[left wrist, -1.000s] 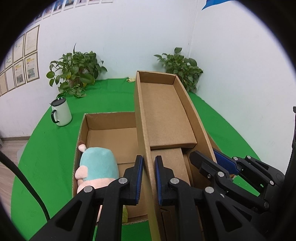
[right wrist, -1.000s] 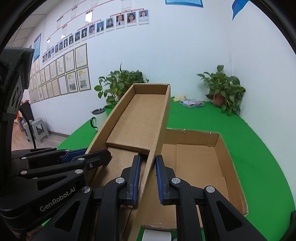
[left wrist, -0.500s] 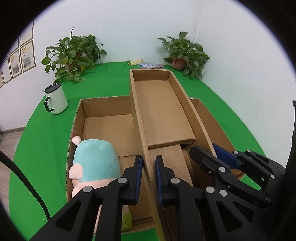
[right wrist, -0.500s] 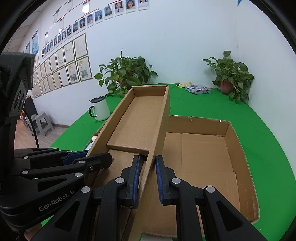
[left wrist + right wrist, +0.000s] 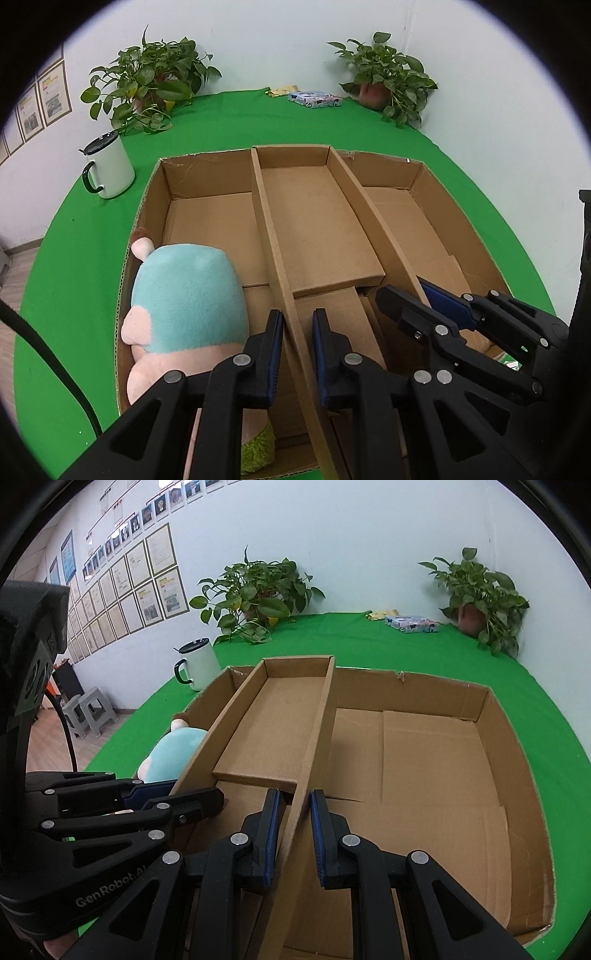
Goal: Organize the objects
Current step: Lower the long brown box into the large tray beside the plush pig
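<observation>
Already the narrow cardboard tray point(image 5: 317, 221) sat low inside the big open carton point(image 5: 155, 206), running from the carton's near edge to its far wall and splitting it into a left bay and a right bay. Whether the tray rested fully on the carton's floor could not be told; its near end looked slightly raised. The left gripper point(image 5: 297, 339) had its fingers point(image 5: 275, 343) clamped on the tray's left side wall, and the right gripper point(image 5: 293, 823) had its fingers point(image 5: 271, 827) clamped on the tray's right side wall, each pair close together with only the cardboard between them.

Left of the tray, in the carton's near left bay, lay a plush toy point(image 5: 188, 306) with a teal back and pink body, pressed against the carton's left wall. Right of the tray the carton's bay was bare cardboard. Outside the carton, to its left, a white mug point(image 5: 109, 166) stood on the green table point(image 5: 74, 258); well beyond the carton's far wall lay a flat patterned packet point(image 5: 314, 99) between two potted plants point(image 5: 147, 85).

So the divider looked nearly placed. What seemed left was to settle it, let go, and then sort the loose things, likely the mug and the packet, into the bays.
</observation>
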